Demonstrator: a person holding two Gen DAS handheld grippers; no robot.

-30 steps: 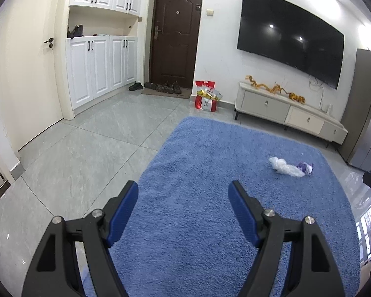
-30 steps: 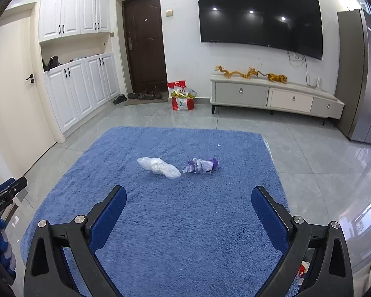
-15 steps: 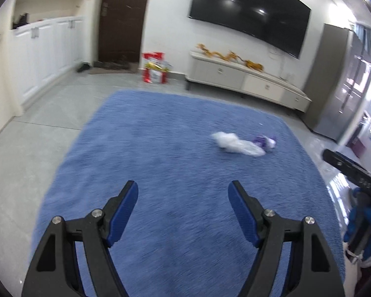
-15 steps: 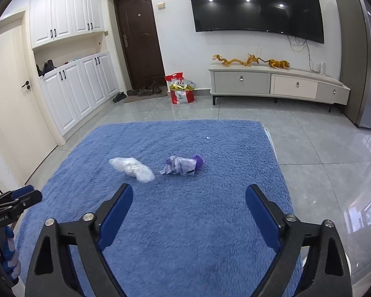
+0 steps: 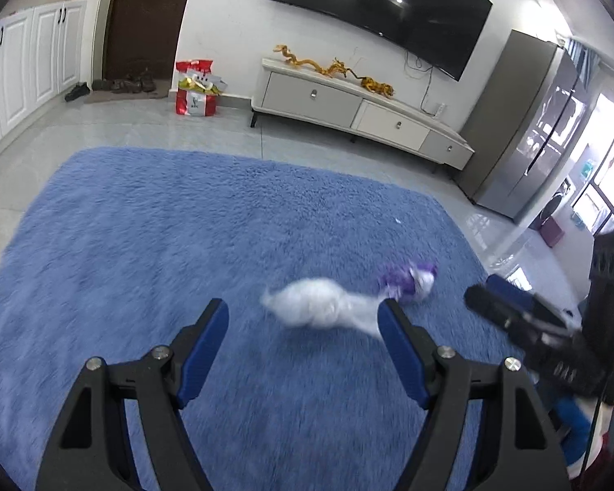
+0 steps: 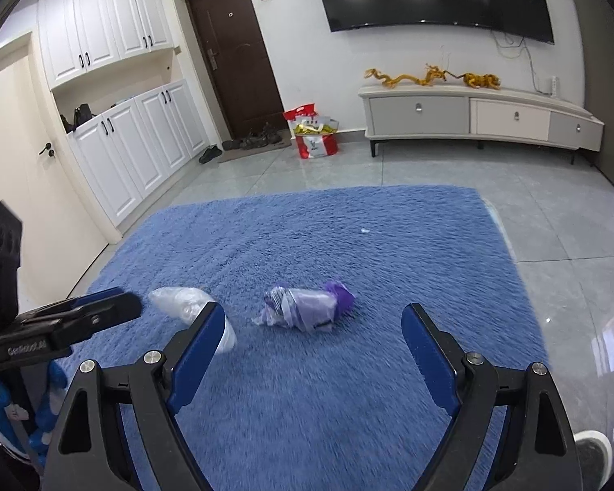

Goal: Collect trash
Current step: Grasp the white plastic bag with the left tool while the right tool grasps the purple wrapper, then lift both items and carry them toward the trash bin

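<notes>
Shaggy blue rug point(image 6: 348, 388), crumpled plastic wads point(image 6: 305, 311)

Plain blue rug point(image 6: 348, 388) under blue-padded black right gripper point(image 6: 313, 329); purple wrapper point(image 6: 307, 311) just ahead, whitish clear bag point(image 6: 180, 302) ahead-left, red-and-yellow bags point(image 6: 315, 137) far ahead

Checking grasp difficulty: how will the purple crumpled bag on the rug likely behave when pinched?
The purple bag looks like thin crinkled plastic, so it probably crushes and flops rather than holding shape. It seems light, and may slide on the blue rug if nudged. Unlikely to roll.
</notes>
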